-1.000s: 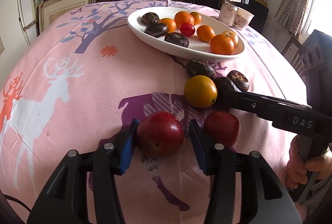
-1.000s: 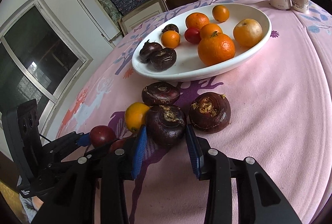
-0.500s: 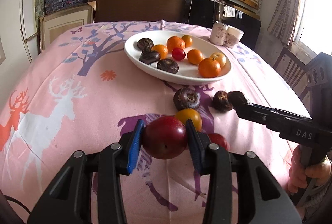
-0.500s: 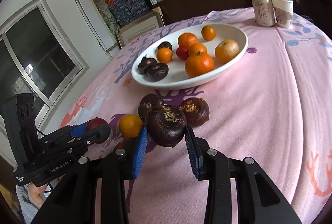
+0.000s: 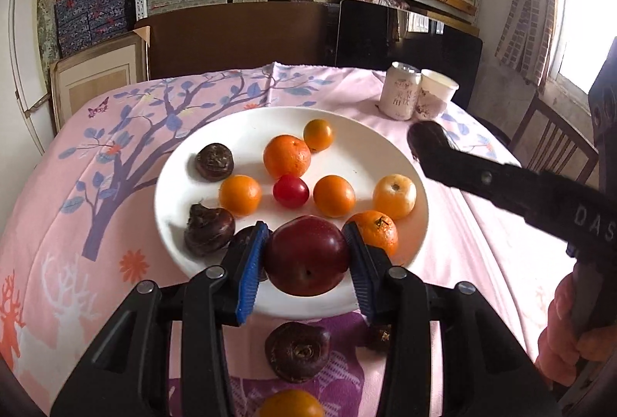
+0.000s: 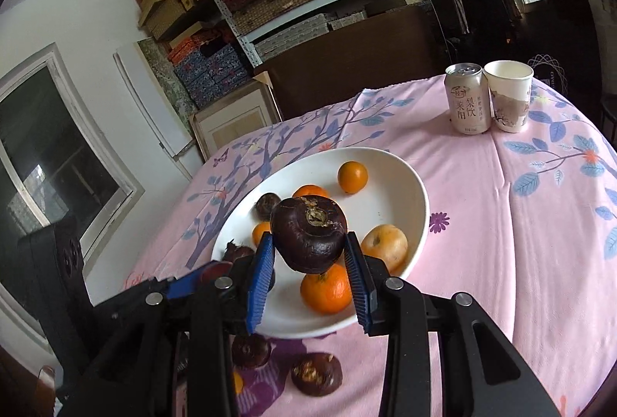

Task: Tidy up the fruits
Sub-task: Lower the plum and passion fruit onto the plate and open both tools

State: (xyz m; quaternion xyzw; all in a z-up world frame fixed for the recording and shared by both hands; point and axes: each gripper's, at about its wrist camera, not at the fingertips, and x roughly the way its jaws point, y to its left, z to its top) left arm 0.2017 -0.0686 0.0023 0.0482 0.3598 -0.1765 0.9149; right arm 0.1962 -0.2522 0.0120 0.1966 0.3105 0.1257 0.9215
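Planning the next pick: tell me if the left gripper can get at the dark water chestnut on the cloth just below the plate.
Probably not yet: the left gripper is shut on the red plum over the white plate. Once emptied, the water chestnut lies uncovered below it.

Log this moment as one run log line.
left hand-held gripper: shut on red plum | right hand-held gripper: shut on water chestnut | both over white plate | not released

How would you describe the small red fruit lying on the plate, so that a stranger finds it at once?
Look at the large white oval plate on the pink tablecloth. Near its centre lies a small, glossy red round fruit, ringed by orange citrus fruits. It is the only red fruit resting there; the bigger dark red plum is held in the left tool.
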